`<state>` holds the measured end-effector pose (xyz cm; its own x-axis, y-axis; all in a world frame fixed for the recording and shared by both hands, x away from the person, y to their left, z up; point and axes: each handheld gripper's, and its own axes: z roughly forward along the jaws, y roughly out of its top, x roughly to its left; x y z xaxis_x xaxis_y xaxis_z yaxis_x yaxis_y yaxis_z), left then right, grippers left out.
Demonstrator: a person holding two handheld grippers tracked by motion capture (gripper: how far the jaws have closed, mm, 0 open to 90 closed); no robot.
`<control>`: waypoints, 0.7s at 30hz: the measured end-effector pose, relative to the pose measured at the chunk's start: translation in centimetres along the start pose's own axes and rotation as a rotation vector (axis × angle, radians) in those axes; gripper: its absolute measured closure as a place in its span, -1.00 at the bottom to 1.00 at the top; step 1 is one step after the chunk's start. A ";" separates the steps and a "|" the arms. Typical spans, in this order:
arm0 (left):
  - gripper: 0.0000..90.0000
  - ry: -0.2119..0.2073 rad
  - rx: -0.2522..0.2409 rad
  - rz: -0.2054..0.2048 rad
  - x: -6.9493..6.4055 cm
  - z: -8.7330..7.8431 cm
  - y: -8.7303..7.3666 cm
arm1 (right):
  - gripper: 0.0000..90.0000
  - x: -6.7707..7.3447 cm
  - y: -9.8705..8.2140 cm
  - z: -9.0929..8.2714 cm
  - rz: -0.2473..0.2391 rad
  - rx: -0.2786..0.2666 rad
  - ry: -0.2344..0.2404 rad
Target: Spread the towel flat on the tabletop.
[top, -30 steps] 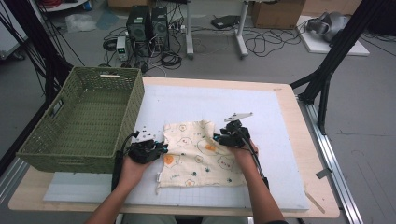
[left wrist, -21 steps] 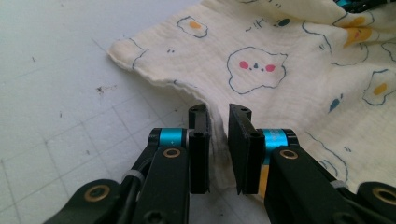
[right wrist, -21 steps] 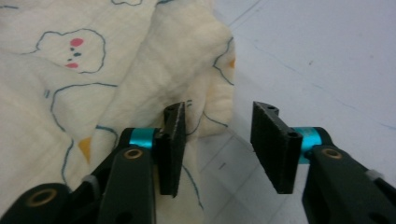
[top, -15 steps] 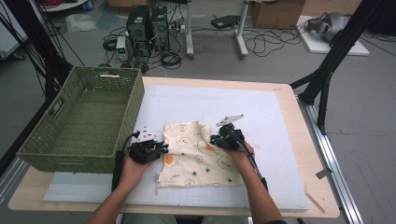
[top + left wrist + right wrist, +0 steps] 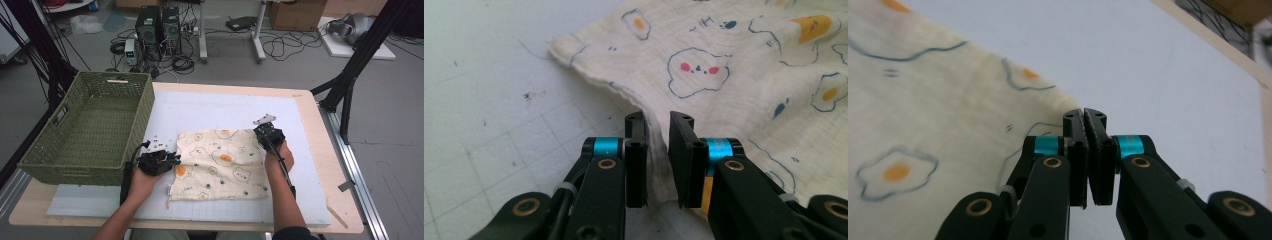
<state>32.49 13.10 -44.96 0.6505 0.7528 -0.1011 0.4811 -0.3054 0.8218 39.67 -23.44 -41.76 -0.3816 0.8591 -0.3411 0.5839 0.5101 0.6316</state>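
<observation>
Cream cloth [image 5: 217,162] w/ fried-egg and bear print lies spread nearly flat on the white mat [image 5: 210,107] at mid-bench, near the front edge.

L tool [image 5: 172,160] sits at the cloth's left edge, low on the mat. In the left gripper view its jaws stand a little apart w/ a raised fold of the cloth's edge [image 5: 656,155] running up between them; can't tell if the pads actually press it.

R tool [image 5: 259,131] is at the cloth's far right corner. In the right gripper view the jaws are pressed together, having just closed, and the cloth corner [image 5: 1055,112] meets their tips; looks pinched, but the fabric inside the pads is hidden.

Green wicker basket [image 5: 85,125] stands on the bench's left side, just beside the L tool, apart from the cloth.
</observation>
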 end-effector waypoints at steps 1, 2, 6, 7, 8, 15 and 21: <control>0.69 0.004 -0.004 -0.006 0.0 0.0 0.0 | 0.99 -0.3 -0.3 0.4 0.001 0.019 0.009; 0.60 0.009 -0.004 -0.011 0.0 0.0 0.0 | 0.89 -0.5 -0.5 0.6 0.005 0.025 0.017; 0.35 0.024 -0.009 -0.034 0.1 0.0 0.1 | 0.68 -0.7 -0.7 0.1 0.062 -0.021 0.069; 0.30 0.025 -0.014 -0.040 0.1 0.0 0.1 | 0.63 -0.8 -0.6 -0.1 0.071 -0.042 0.097; 0.28 0.023 -0.020 -0.045 0.1 -0.1 0.2 | 0.59 -0.7 -0.6 -0.5 0.071 -0.056 0.107; 0.17 0.018 -0.042 -0.045 0.1 -0.2 0.3 | 0.19 -0.4 -2.4 -3.1 0.097 -0.166 0.229; 0.17 0.039 -0.068 -0.070 0.8 -0.1 1.0 | 0.13 -0.7 -5.2 -4.0 0.111 -0.191 0.323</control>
<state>33.45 13.44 -44.15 0.5929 0.7933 -0.1385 0.4825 -0.2122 0.8498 34.02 -26.87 -42.07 -0.5472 0.8357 -0.0463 0.5016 0.3716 0.7812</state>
